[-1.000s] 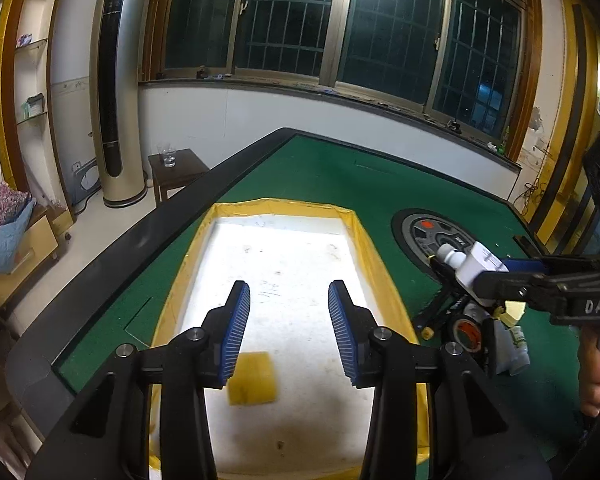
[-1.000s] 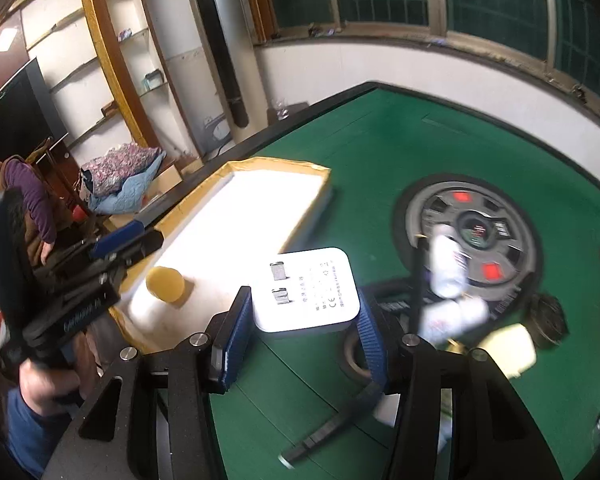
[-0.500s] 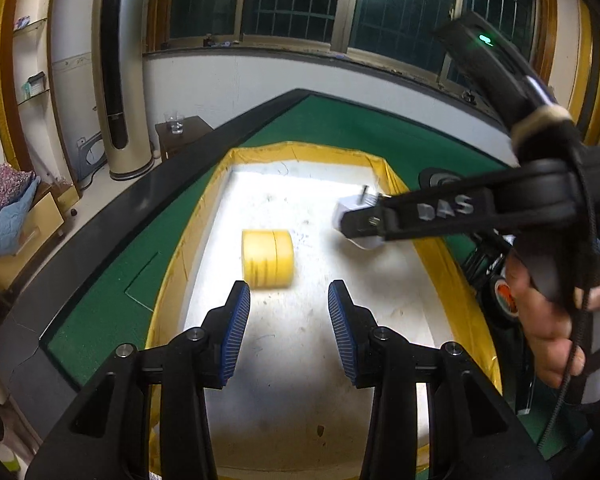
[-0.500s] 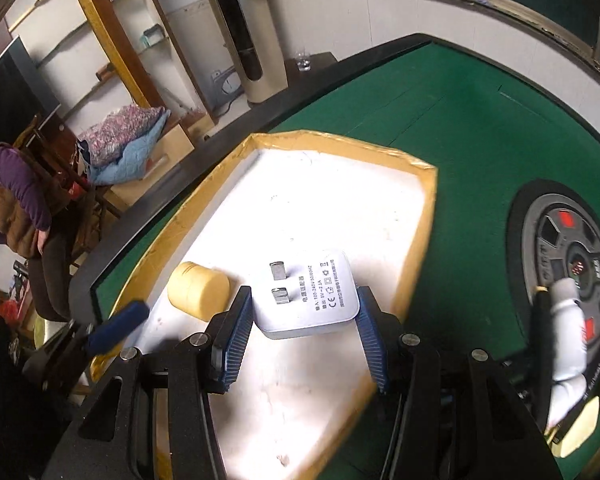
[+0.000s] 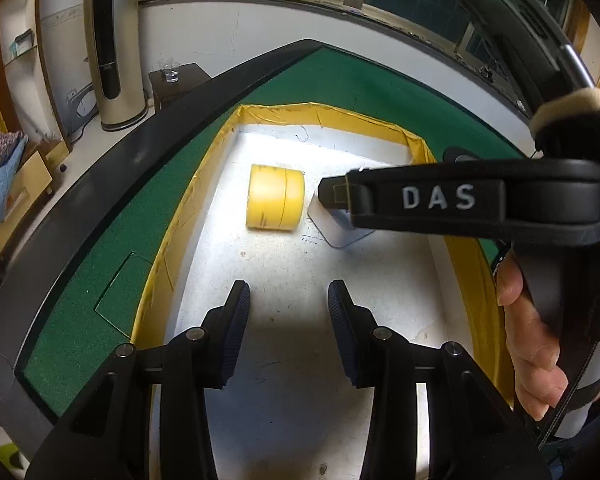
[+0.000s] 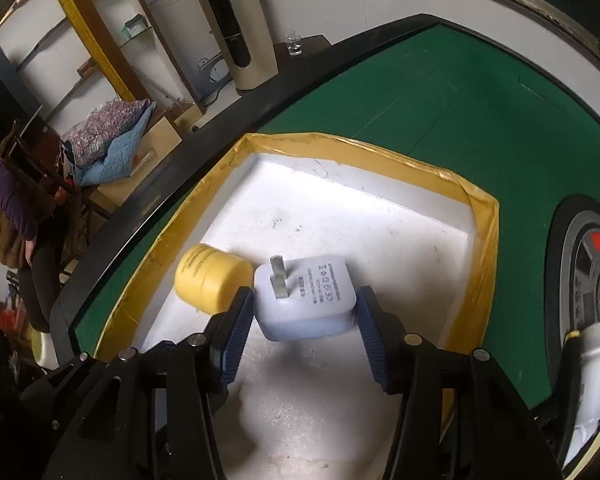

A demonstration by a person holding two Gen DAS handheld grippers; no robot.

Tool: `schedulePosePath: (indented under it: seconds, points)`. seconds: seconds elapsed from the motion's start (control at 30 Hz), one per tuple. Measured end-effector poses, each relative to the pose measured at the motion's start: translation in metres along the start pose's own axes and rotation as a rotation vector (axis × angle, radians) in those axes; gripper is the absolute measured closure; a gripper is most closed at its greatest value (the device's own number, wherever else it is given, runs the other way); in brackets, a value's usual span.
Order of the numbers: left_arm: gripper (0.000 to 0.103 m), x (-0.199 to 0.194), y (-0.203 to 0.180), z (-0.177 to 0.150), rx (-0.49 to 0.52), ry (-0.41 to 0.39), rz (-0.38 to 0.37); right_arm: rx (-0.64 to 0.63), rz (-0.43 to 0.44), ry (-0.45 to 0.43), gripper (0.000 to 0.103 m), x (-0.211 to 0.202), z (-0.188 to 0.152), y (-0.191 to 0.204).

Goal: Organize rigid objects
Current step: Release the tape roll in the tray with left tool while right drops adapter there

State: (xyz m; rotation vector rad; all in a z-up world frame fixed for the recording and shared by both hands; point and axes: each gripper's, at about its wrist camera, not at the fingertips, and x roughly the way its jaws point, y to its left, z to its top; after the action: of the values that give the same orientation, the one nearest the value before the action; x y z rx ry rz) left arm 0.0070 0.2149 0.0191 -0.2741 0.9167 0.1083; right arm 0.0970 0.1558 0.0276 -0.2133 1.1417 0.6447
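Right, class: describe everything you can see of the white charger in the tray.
The white charger is a rounded, smooth plastic block with two metal prongs and grey print on its upward face. It sits on the white tray floor beside the yellow tape roll, between the right tool's opening blue pads, seemingly just released.

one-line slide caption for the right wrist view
Right gripper opening around a white plastic plug adapter on the white yellow-taped tray, beside a yellow cylindrical container.

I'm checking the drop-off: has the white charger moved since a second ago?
Yes. The white charger was over the green felt, outside the tray; now it sits inside the tray beside the yellow tape roll, between the right gripper's opening jaws.
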Motion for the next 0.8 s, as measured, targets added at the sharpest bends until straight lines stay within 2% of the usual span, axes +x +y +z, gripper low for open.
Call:
schedulePosePath:
  seconds: [0.07, 0.13, 0.23, 0.33, 0.4, 0.5, 0.57, 0.63, 0.7, 0.8]
  points:
    - [0.064, -0.005, -0.003, -0.002, 0.000, -0.028, 0.006, -0.011, 0.005, -0.020, 0.048, -0.007, -0.001, -0.001]
    - [0.064, -0.018, -0.008, -0.004, 0.017, -0.098, 0.024, -0.012, -0.006, -0.029, 0.048, -0.017, -0.004, -0.005]
    - [0.064, -0.032, -0.019, -0.003, 0.071, -0.188, 0.024, 0.014, 0.033, -0.061, 0.048, -0.040, -0.014, -0.017]
    - [0.064, -0.022, -0.026, -0.002, 0.120, -0.182, -0.028, 0.047, 0.075, -0.094, 0.048, -0.068, -0.034, -0.033]
    - [0.064, -0.007, -0.024, -0.002, 0.127, -0.139, 0.007, 0.051, 0.073, -0.109, 0.048, -0.084, -0.046, -0.038]
    - [0.064, 0.007, -0.015, -0.001, 0.058, -0.063, 0.061, 0.057, 0.084, -0.162, 0.048, -0.119, -0.074, -0.058]
    - [0.064, 0.001, -0.008, -0.002, -0.003, -0.094, 0.092, 0.074, 0.084, -0.186, 0.048, -0.134, -0.088, -0.069]
    - [0.064, -0.003, 0.002, -0.003, -0.083, -0.108, 0.172, 0.089, 0.085, -0.195, 0.048, -0.150, -0.110, -0.086]
    - [0.064, -0.008, 0.003, -0.005, -0.137, -0.123, 0.199, 0.106, 0.069, -0.198, 0.048, -0.158, -0.128, -0.099]
    - [0.064, -0.003, 0.000, -0.003, -0.153, -0.123, 0.251, 0.130, 0.031, -0.208, 0.048, -0.167, -0.153, -0.117]
